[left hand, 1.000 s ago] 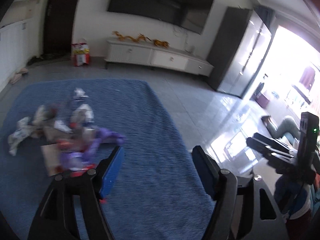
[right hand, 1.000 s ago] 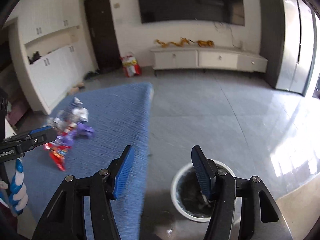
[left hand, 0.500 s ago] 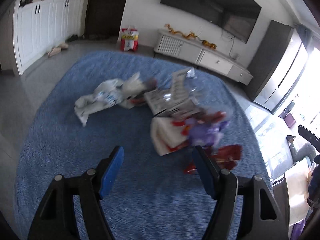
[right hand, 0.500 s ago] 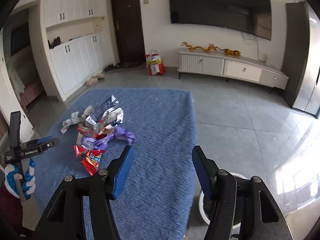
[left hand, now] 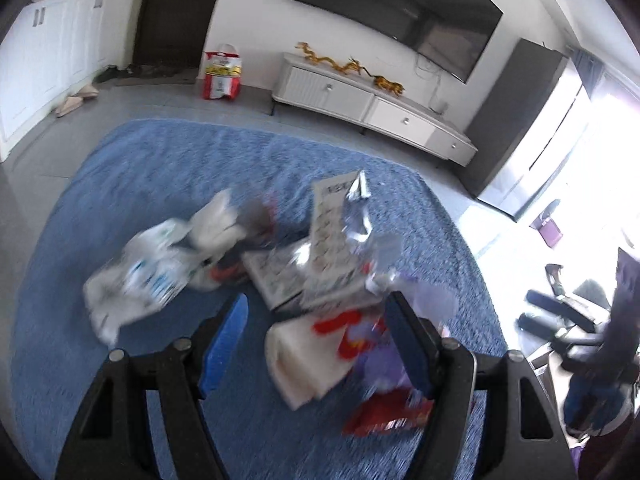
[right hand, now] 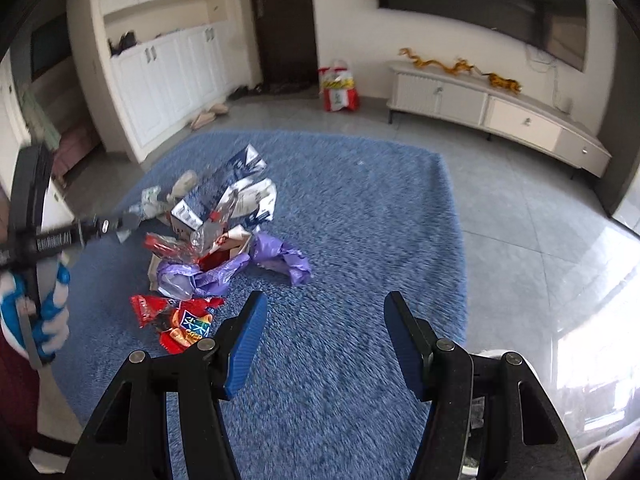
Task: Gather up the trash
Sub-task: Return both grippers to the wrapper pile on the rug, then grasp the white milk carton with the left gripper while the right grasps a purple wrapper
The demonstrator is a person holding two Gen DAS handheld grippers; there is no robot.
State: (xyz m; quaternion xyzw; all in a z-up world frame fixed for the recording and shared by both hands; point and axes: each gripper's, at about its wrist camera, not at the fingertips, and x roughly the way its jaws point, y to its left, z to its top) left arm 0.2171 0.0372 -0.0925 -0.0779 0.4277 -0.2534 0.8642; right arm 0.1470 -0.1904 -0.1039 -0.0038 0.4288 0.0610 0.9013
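A pile of trash lies on a blue rug [right hand: 360, 208]: a white and blue carton [right hand: 224, 192], a purple plastic bag [right hand: 280, 256], red snack wrappers [right hand: 176, 320], crumpled white paper [left hand: 144, 276] and a white bag with red print [left hand: 312, 352]. My left gripper [left hand: 316, 340] is open, low over the pile, with the white bag between its fingers. My right gripper [right hand: 324, 340] is open and empty over bare rug, to the right of the pile. The left gripper also shows in the right wrist view [right hand: 120, 224], above the pile.
A white trash bin's rim [right hand: 504, 356] shows behind my right finger at the rug's edge. A white TV cabinet [right hand: 492, 112] and a red and white bag [right hand: 338, 88] stand by the far wall. White cupboards [right hand: 168, 68] line the left wall.
Both grippers have swung toward the pile and come closer to it. The left gripper now has the white bag between its open fingers. The bin has slid out of the right view.
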